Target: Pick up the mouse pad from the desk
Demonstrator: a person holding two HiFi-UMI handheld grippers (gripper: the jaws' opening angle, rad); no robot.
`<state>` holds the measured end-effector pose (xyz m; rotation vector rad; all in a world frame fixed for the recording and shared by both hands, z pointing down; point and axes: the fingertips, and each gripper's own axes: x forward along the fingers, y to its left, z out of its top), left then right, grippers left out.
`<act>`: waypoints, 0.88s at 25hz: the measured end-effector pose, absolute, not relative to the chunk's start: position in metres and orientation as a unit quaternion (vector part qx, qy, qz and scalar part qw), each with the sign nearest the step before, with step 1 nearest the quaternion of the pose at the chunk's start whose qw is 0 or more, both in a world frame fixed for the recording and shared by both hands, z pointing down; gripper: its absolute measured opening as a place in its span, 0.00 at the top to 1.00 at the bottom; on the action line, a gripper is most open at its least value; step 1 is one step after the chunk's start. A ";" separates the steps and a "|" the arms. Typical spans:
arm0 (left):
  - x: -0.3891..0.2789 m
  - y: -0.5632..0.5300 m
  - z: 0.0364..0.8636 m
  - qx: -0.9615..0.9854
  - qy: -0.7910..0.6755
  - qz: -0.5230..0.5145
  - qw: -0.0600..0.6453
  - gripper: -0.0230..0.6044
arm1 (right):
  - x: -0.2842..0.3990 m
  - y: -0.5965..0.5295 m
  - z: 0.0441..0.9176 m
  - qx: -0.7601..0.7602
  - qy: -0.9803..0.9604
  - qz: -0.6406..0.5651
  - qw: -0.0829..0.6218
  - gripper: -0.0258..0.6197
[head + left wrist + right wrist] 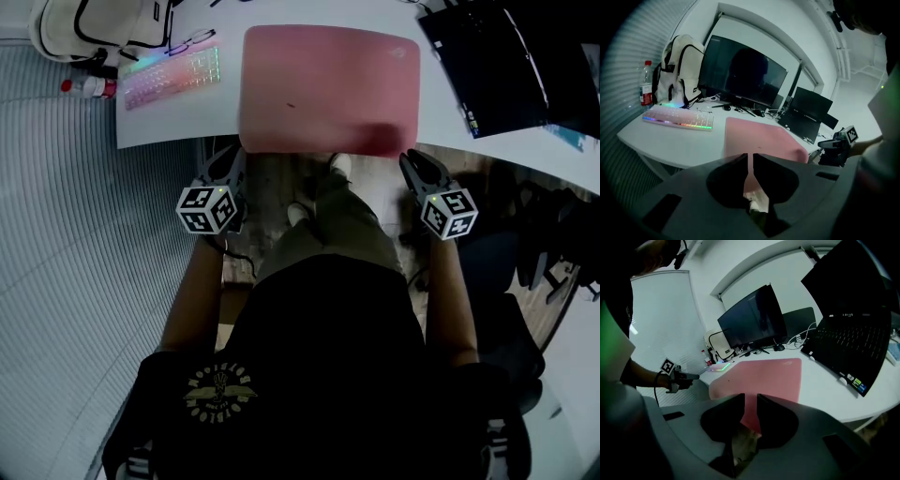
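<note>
A pink mouse pad lies flat on the white desk, and its near edge droops a little over the desk's front rim. My left gripper hangs just below the pad's near left corner, apart from it. In the left gripper view its jaws stand almost together with nothing between them, and the pad lies ahead. My right gripper hangs below the near right corner. Its jaws stand a little apart and empty, pointing at the pad.
A lit rainbow keyboard, a red-labelled water bottle and a white backpack lie left of the pad. An open black laptop stands on the right. A dark monitor stands behind. The person's legs are under the desk edge.
</note>
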<state>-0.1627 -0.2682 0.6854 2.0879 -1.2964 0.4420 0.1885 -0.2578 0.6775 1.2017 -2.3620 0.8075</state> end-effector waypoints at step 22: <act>-0.161 -0.287 0.809 0.737 -0.463 0.254 0.423 0.43 | 0.240 -0.264 0.799 0.391 -0.770 0.430 0.263 0.55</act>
